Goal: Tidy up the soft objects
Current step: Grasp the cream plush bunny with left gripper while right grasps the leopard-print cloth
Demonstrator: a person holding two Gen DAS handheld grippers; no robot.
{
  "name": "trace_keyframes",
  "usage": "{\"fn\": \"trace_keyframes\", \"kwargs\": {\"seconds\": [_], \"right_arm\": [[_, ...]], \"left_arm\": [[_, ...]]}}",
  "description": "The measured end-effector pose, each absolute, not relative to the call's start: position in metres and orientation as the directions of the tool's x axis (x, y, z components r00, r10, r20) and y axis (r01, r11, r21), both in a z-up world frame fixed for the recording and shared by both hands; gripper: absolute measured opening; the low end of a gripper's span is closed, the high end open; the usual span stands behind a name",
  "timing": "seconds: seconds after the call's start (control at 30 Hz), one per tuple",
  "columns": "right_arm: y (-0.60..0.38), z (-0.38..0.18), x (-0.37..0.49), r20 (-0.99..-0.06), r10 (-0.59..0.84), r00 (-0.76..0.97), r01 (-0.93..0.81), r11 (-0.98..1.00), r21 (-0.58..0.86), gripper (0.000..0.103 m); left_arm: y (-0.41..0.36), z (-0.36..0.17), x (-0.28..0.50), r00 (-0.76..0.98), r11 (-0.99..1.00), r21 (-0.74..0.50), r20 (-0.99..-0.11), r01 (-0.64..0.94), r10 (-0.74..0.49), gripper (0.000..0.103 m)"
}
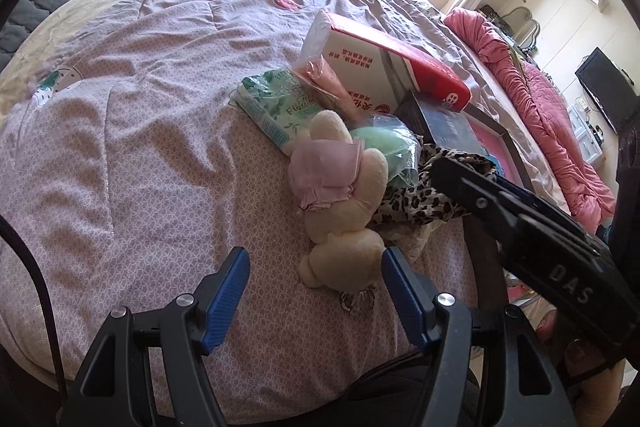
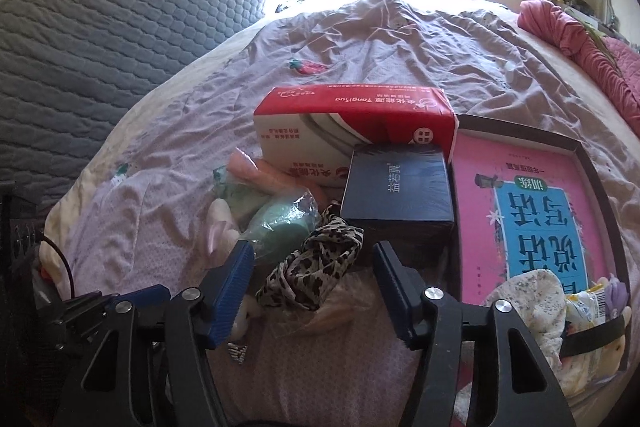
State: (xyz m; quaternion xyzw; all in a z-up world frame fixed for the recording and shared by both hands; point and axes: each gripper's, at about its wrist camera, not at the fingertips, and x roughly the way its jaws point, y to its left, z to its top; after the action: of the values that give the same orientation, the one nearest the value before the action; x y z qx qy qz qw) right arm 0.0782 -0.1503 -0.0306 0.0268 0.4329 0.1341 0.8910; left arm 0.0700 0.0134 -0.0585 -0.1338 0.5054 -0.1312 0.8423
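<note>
A cream plush toy [image 1: 344, 203] with a pink cloth mask [image 1: 326, 171] over it lies on the bed. My left gripper [image 1: 314, 263] is open, its blue fingers on either side of the toy's near end. A leopard-print scarf [image 2: 316, 263] lies between the open fingers of my right gripper [image 2: 314, 255]; it also shows in the left wrist view [image 1: 416, 195]. A green soft item in a clear bag [image 2: 280, 223] lies just beyond, beside a pink item in a bag [image 2: 264, 169].
A red and white tissue pack [image 2: 352, 123], a dark box [image 2: 396, 183] and a green tissue pack [image 1: 276, 103] lie on the lilac bedspread [image 1: 140, 131]. A dark tray [image 2: 588, 163] holds a pink book [image 2: 520, 203], a floral cloth [image 2: 536, 299] and small toys. A pink quilt [image 1: 552, 115] lies at the right.
</note>
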Motion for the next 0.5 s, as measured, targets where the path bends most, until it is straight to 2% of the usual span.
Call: {"fn": "trace_keyframes", "kwargs": {"seconds": [0.03,0.13,0.27,0.5], "right_arm": [[-0.148,-0.034,0.080,-0.770,0.258,0.584,-0.218,0.963,0.157,0.046],[-0.145,-0.043,0.083,-0.776,0.251,0.579,-0.223,0.964,0.146,0.033],[-0.148,-0.044,0.079,-0.760,0.244,0.603,-0.231,0.965,0.126,0.020],[-0.165,-0.035,0.066,-0.739,0.244,0.628,-0.233,0.965,0.120,0.014]], "left_arm": [[0.013,-0.060,0.071,0.453,0.929,-0.360,-0.816,0.088,-0.359,0.068],[0.010,-0.062,0.073,0.452,0.928,-0.361,-0.815,0.095,-0.363,0.068],[0.008,-0.066,0.077,0.447,0.924,-0.370,-0.813,0.099,-0.374,0.068],[-0.001,-0.073,0.090,0.434,0.913,-0.395,-0.808,0.102,-0.398,0.068]]}}
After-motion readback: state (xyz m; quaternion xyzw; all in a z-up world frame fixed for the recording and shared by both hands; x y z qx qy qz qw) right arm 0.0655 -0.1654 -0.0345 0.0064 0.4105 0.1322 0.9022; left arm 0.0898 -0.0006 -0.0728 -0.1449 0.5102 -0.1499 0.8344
